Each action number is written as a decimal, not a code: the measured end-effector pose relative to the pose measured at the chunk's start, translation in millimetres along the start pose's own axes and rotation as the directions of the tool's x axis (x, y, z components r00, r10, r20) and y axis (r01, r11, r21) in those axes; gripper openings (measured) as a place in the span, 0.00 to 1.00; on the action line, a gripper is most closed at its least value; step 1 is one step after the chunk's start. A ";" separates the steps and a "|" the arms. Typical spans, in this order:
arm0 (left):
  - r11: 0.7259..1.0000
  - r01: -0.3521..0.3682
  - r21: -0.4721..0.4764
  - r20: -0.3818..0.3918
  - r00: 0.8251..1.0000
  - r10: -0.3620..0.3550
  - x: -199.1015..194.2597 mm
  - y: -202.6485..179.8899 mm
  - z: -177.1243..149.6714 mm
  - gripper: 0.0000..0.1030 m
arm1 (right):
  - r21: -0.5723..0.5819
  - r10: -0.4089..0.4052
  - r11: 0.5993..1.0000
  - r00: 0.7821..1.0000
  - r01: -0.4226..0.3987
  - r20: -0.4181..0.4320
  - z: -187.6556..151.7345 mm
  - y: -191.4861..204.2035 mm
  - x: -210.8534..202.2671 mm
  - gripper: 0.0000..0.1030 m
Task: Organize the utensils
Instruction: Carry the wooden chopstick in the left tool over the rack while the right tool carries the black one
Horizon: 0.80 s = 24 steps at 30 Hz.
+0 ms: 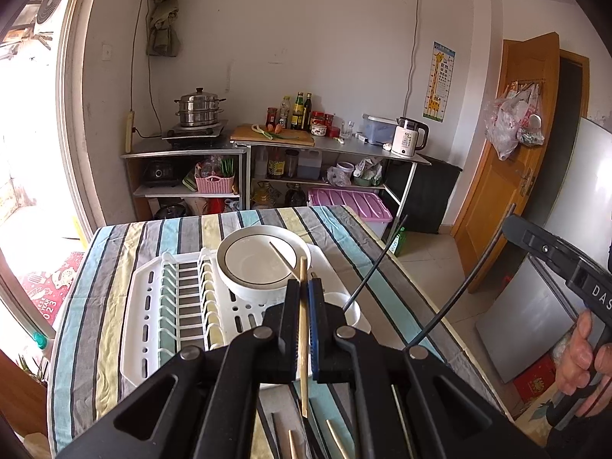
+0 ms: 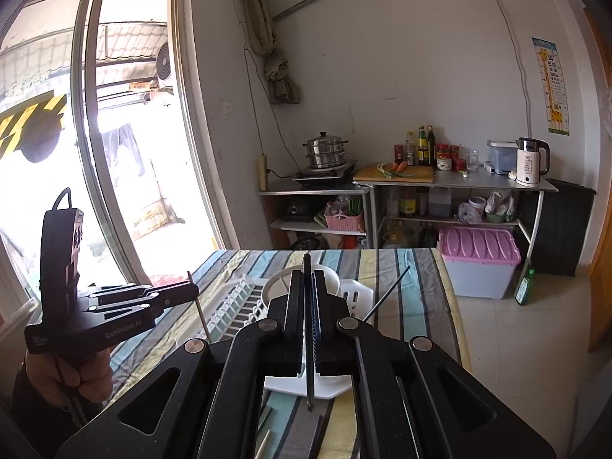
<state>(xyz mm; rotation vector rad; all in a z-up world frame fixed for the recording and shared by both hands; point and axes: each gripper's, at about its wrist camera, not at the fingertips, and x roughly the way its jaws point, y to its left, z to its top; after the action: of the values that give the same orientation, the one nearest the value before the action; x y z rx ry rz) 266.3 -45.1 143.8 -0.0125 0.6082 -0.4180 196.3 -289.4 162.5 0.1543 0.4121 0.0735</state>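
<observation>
Standing clamped in each hand-held gripper [image 1: 305, 287] [image 2: 307, 279]: seemingly one chopstick [image 1: 303, 329] [image 2: 308, 329].

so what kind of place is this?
Likely a home kitchen-dining room: steamer pot on a cooktop, sauce bottles and kettle on steel counters, dish rack on a striped-cloth table.

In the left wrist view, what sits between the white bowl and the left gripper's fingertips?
Nothing separate: the wooden chopstick clamped in the left gripper reaches over the white bowl rim.

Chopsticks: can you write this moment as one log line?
left tongs: shut on wooden chopstick | right tongs: shut on black chopstick | above dish rack
</observation>
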 end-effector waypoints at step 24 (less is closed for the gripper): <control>0.994 0.091 -0.063 0.035 0.995 -0.089 78.8 -4.8 58.9 0.04 | 0.028 -0.001 1.000 1.000 0.001 -0.010 32.2 -26.0 68.8 0.03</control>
<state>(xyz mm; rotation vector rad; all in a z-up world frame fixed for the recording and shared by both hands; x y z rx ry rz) 355.6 -86.4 149.4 -0.1084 0.5909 -0.4847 273.3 -312.3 160.3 0.1810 0.4230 0.0674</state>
